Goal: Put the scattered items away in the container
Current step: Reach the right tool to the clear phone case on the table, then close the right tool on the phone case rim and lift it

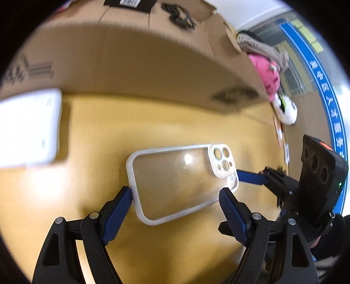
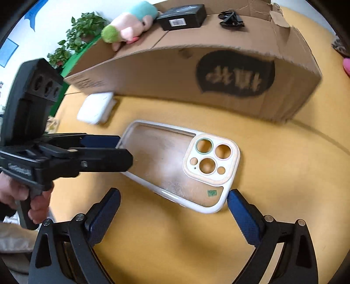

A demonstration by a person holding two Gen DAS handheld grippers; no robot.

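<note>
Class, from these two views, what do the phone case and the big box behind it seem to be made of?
Phone case: probably plastic, with a clear glossy back showing glare and fine scratches, and an opaque white rim, possibly rubbery. Box: brown corrugated cardboard, matte, with a ragged torn edge and a black printed mark.

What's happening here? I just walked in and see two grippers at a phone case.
A person is tidying a yellow table into the cardboard box. Both grippers, left and right, are open around the clear phone case, which lies flat and ungrasped. A white box waits nearby; a plush toy and black box are inside.
</note>
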